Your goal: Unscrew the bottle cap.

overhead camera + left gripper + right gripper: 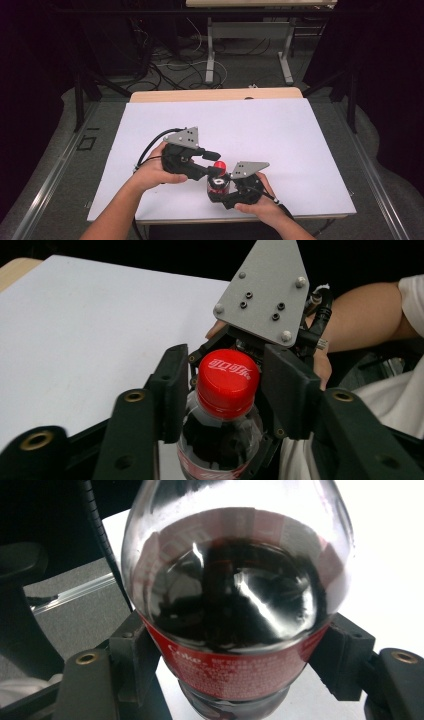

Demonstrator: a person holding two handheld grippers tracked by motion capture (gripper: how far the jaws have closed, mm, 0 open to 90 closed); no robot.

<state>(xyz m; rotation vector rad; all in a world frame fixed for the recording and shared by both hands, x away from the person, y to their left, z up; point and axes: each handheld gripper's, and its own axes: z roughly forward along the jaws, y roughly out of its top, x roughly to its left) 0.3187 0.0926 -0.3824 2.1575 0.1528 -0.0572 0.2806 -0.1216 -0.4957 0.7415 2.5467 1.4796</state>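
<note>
Cola bottle (218, 183), clear plastic with dark drink, a red label and a red cap (228, 382), stands near the white bench's (280, 135) front edge, its body clamped by the right tool (235, 665), while the left tool's (225, 390) jaws flank the cap, contact unclear.

White-topped table (280, 125) with a wooden far edge on grey floor (330, 107). Beyond, tangled cables (175, 67) around the grey legs of a second table (260, 3). Dark curtains (385, 75) at both sides.
</note>
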